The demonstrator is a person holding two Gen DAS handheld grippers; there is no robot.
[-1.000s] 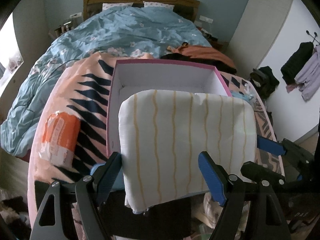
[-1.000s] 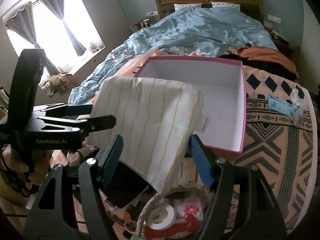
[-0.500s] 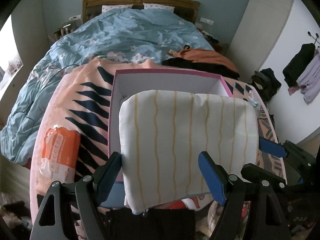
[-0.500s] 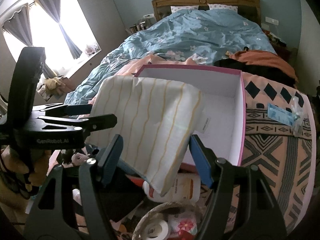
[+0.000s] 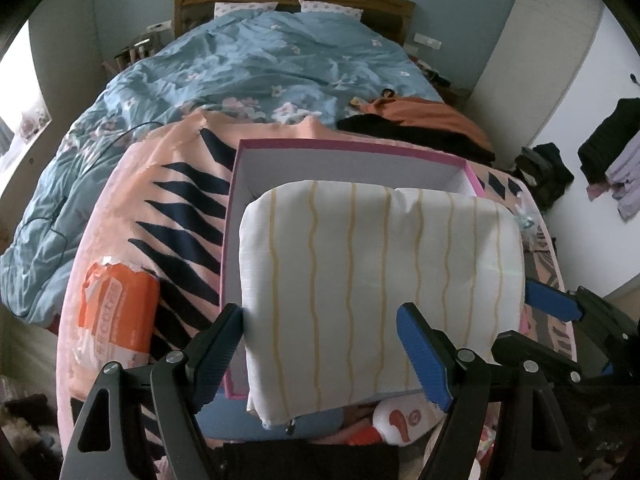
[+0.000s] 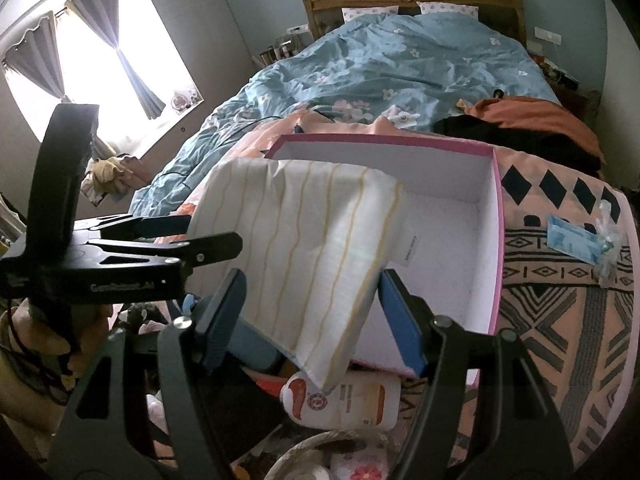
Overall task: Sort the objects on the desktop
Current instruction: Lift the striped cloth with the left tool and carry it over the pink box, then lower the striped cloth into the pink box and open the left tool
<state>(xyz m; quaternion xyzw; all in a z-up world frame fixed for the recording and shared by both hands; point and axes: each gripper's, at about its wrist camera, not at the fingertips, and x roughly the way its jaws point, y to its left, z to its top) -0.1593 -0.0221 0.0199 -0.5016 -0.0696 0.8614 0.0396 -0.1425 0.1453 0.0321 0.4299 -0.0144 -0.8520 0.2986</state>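
A white cushion (image 5: 380, 260) with yellow wavy stripes hangs in the air between both grippers. My left gripper (image 5: 320, 344) is shut on its near left side, and the left wrist view shows the cushion filling the gap between the blue pads. My right gripper (image 6: 312, 316) is shut on the cushion's (image 6: 308, 220) lower right corner. The cushion hovers over the near edge of an open pink box (image 5: 360, 146) with a white inside, which lies on a peach patterned blanket on the bed. The box (image 6: 496, 240) shows nothing inside.
An orange pack (image 5: 116, 316) lies on the blanket left of the box, and a small blue packet (image 6: 572, 240) lies to its right. Below the cushion are a white and orange bottle (image 6: 352, 400) and a basket (image 6: 304, 448) of clutter. Dark and orange clothes (image 5: 420, 120) lie behind the box.
Both grippers have carried the cushion forward together, and it now hangs further over the box. The bottle and clutter below it have come into view. Neither grip has changed.
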